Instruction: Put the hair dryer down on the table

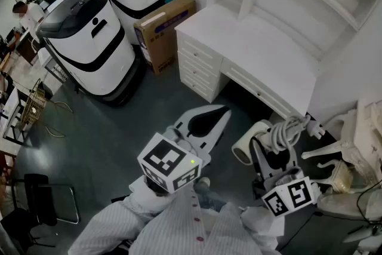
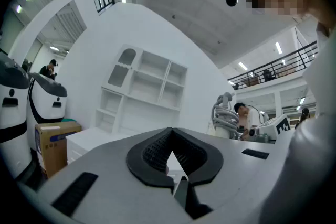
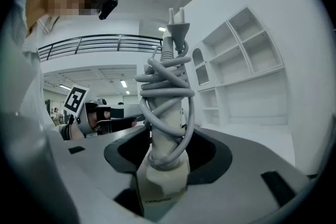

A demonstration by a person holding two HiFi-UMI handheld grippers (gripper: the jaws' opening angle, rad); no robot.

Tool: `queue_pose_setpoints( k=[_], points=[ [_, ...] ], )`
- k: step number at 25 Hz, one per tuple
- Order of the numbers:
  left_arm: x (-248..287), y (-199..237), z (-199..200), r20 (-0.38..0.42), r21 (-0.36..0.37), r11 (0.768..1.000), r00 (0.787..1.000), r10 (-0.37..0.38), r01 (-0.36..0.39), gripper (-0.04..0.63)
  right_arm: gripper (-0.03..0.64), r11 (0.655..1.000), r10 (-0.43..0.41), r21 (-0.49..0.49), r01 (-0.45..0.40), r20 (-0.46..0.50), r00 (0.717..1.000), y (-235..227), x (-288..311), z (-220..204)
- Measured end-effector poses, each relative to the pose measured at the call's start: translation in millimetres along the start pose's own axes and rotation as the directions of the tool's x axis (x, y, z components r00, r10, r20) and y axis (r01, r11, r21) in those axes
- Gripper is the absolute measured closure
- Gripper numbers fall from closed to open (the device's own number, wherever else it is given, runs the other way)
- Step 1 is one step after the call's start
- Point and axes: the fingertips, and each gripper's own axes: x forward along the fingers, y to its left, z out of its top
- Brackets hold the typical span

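Hair dryer [image 1: 267,139]: lower right of frame, handle clamped between wide-set jaws of right gripper [image 1: 273,159], cord wound round it. Handle axis points up-frame toward white table [image 1: 268,51], well apart. Left gripper [image 1: 200,121] closed, empty.

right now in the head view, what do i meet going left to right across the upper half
nearer white and black machine -> cardboard box -> white desk
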Motion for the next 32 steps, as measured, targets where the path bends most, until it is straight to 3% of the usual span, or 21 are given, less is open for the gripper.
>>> queue_pose_setpoints(
  k=[21, 32],
  points=[
    [18.5, -25.5, -18.8, -0.015, 0.001, 1.0, 1.0, 0.016, -0.016, 0.586, 0.422, 0.998, 0.046, 0.034, -0.047, 0.019, 0.999, -25.5, -29.3, -5.4],
    [53.3, 10.5, -24.4, -0.031, 0.007, 0.999, 0.999, 0.035, -0.035, 0.586, 0.422, 0.996, 0.081, 0.025, -0.081, -0.017, 0.997, -51.2, 13.2, -12.7]
  ],
)
